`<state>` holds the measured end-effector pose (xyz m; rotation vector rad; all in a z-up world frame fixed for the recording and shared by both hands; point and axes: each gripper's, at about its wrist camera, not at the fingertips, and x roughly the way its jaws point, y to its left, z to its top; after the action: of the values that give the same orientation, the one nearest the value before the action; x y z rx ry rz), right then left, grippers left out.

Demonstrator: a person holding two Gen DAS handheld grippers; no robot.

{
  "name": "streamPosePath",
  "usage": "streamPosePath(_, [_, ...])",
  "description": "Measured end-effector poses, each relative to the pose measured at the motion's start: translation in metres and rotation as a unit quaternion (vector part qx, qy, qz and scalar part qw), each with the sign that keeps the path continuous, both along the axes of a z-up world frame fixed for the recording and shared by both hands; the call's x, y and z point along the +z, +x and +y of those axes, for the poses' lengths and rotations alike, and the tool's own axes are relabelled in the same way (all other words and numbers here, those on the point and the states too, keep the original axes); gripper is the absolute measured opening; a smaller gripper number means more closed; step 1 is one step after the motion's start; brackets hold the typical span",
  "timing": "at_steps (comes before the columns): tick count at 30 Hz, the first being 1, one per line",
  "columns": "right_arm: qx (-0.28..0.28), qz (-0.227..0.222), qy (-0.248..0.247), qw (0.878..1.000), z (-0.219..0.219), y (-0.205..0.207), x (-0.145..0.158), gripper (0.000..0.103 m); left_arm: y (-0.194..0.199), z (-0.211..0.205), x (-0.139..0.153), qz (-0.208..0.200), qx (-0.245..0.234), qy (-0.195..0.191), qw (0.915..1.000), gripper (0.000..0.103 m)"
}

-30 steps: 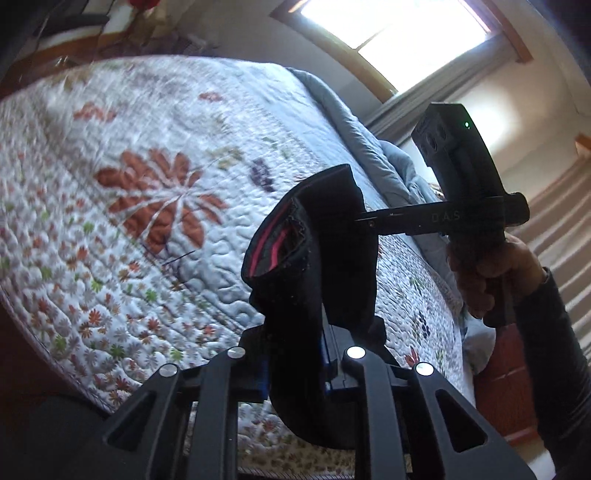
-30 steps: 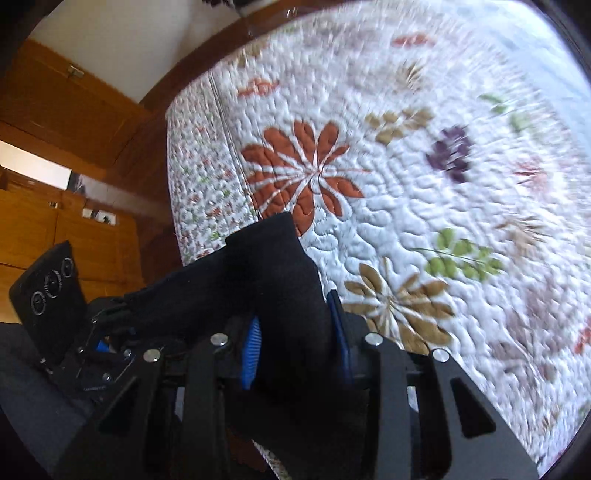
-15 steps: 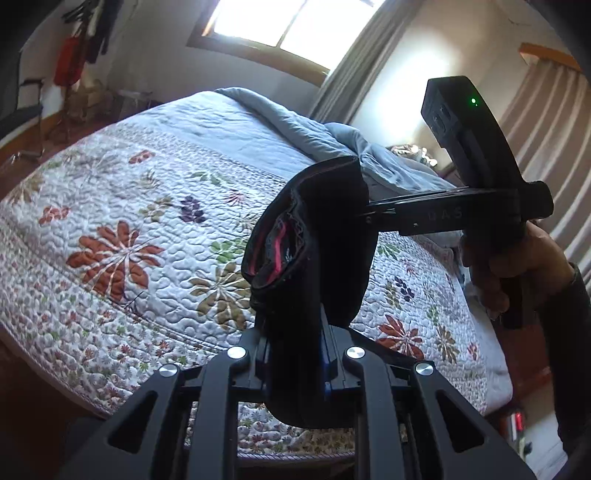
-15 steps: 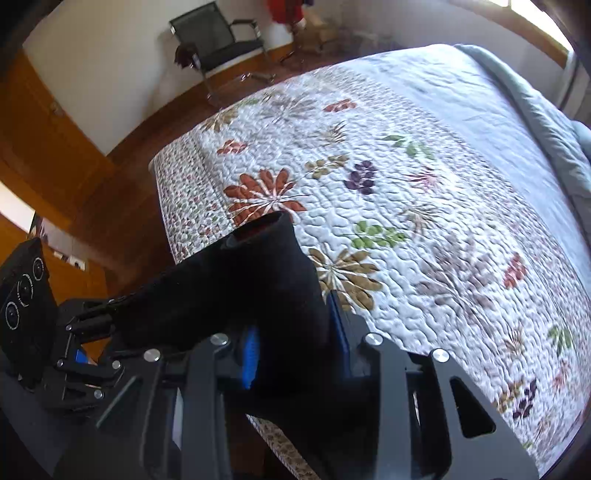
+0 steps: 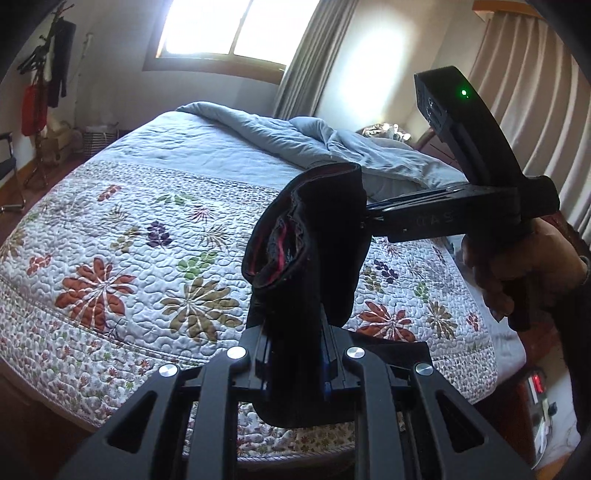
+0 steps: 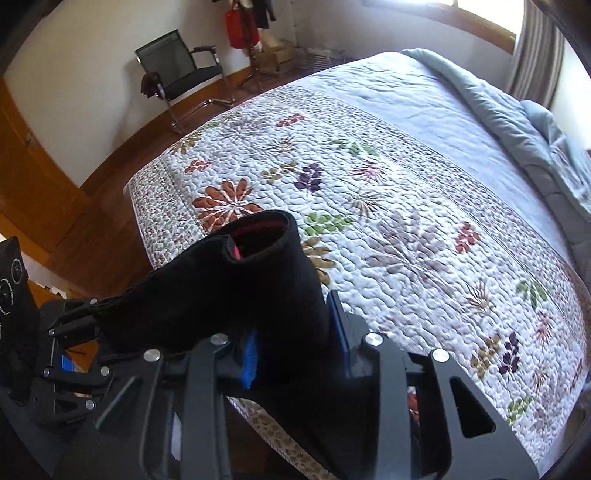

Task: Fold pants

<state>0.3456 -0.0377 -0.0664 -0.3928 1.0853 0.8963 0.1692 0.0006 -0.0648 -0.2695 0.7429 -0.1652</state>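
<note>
The black pants (image 5: 314,258) with a red inner lining hang in the air in front of the bed, held at the waistband by both grippers. My left gripper (image 5: 295,365) is shut on one end of the waistband. My right gripper (image 6: 295,350) is shut on the other end of the pants (image 6: 240,295); it also shows in the left wrist view (image 5: 369,218), coming in from the right, with the hand behind it. The left gripper shows at the lower left of the right wrist view (image 6: 74,328). The cloth below the grippers is hidden.
A bed with a floral quilt (image 5: 147,240) (image 6: 406,221) lies ahead and below. A rumpled blue blanket (image 5: 314,144) lies at its far end. A black chair (image 6: 181,74) and a coat stand (image 6: 251,29) stand on the wooden floor by the wall.
Both grippers have risen and tilted up with the pants. The view now takes in the whole bed and the room instead of the quilt close up.
</note>
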Motion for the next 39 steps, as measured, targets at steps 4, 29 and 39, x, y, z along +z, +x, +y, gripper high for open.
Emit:
streamPosePath(4, [-0.013, -0.008, -0.005, 1.0, -0.015, -0.002, 0.002, 0.032, 0.001, -0.017, 0.005, -0.003, -0.013, 0.011, 0.9998, 0.019])
streamPosePath(29, [-0.061, -0.03, -0.013, 0.998, -0.105, -0.004, -0.006, 0.032, 0.012, -0.108, 0.006, -0.011, -0.089, 0.032, 0.9954, 0.019])
streamPosePath(39, [-0.074, -0.031, -0.012, 0.997, -0.131, 0.001, -0.016, 0.032, 0.019, -0.136, 0.001, -0.009, -0.112, 0.029, 0.9932, 0.019])
